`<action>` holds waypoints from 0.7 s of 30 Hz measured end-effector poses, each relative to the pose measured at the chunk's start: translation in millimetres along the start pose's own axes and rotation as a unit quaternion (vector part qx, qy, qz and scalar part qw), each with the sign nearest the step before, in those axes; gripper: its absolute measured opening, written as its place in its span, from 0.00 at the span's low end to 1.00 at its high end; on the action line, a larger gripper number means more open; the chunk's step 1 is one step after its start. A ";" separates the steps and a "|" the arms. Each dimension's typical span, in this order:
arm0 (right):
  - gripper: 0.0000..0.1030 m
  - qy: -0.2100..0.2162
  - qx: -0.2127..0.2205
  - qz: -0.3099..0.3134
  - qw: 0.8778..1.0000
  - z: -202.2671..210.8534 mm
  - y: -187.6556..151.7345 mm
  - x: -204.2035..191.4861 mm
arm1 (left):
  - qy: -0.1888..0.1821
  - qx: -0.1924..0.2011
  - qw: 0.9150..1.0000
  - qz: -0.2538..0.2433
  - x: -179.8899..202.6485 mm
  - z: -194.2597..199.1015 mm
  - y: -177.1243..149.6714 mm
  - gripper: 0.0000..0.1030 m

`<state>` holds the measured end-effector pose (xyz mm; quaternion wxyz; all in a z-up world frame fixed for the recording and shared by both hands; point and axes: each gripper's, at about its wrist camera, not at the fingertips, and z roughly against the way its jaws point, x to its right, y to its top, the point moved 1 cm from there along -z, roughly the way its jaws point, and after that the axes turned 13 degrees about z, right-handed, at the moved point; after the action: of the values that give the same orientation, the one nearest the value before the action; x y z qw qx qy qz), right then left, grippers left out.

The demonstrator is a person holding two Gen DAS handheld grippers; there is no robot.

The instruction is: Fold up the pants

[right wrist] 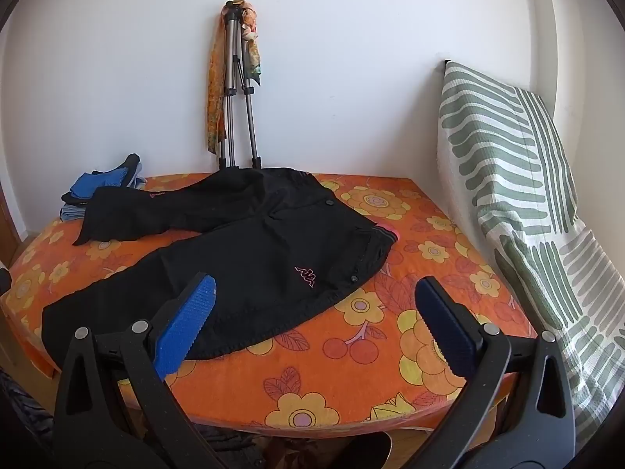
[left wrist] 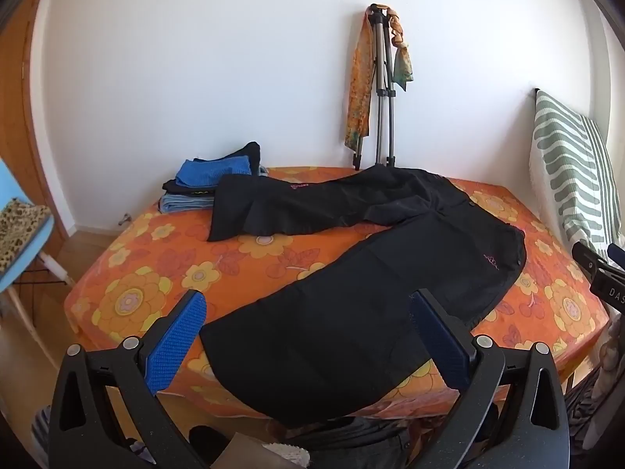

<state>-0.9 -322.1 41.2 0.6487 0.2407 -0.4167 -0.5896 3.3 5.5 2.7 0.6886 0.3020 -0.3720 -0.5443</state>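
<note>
Pants (left wrist: pixel 351 312) lay unfolded, legs splayed on the bed (left wrist: pixel 156 265) | both grippers' fingers spread, empty | advice: pinch near-edge hem and waistband, lay leg over leg.

Bed cover (right wrist: pixel 351 375): orange, printed with yellow flowers and red cherries.
Stack of folded clothes (left wrist: pixel 207 187): blue, black and pale blue layers, at the far left corner of the bed.
Tripod (left wrist: pixel 384 90): legs folded, leaning on the white wall behind the bed.
Scarf (left wrist: pixel 359 90): orange patterned, draped over the tripod's head.
Pillow (right wrist: pixel 519 179): white with green stripes, propped upright at the right.
Chair (left wrist: pixel 23 242): light blue, left of the bed.
</note>
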 end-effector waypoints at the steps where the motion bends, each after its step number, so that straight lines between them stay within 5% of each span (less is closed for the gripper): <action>1: 1.00 0.002 0.002 0.000 1.000 2.2 -0.1 2.1 | 0.000 0.000 1.000 0.001 -0.4 0.2 0.4 1.00; 21: 1.00 0.003 0.002 -0.002 1.000 1.7 -1.3 2.4 | 0.002 -0.001 1.000 0.002 -0.8 -0.3 -1.1 1.00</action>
<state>-3.1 -324.4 41.7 0.6484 0.2441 -0.4154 -0.5895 2.8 6.0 1.4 0.6909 0.3014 -0.3706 -0.5426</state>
